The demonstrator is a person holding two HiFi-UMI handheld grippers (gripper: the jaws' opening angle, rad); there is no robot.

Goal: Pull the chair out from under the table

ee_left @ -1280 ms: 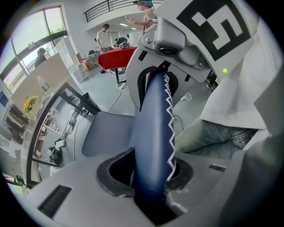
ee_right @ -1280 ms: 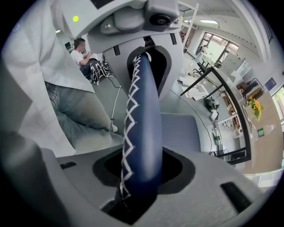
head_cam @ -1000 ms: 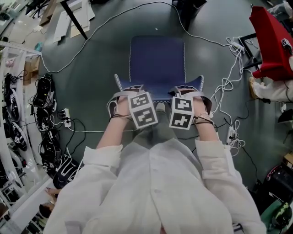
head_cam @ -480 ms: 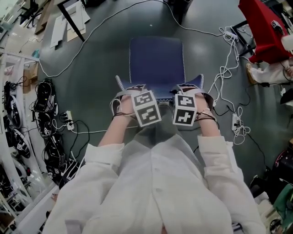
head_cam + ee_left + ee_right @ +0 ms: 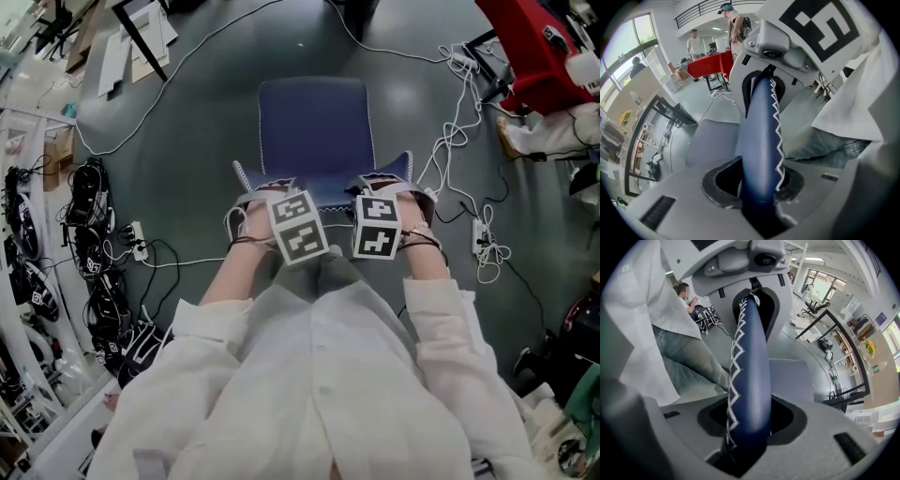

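Setting: open-plan robotics lab or workshop hall, not a home.
- Smooth grey-green poured floor [image 5: 187, 169], with long white cables [image 5: 448, 141] trailing loose across it.
- White multi-socket power strip [image 5: 139, 244] on the floor, with black leads plugged in.
- White open shelving [image 5: 37, 309] along the left side, with bundles of black gear [image 5: 92, 192] beside it.
- Red-clothed work desk [image 5: 710, 65], with people standing [image 5: 695, 44] near it.
- Tall windows [image 5: 630, 47] and an upper balcony railing [image 5: 705, 6].
- Black-framed desks [image 5: 832, 326] stand in rows.
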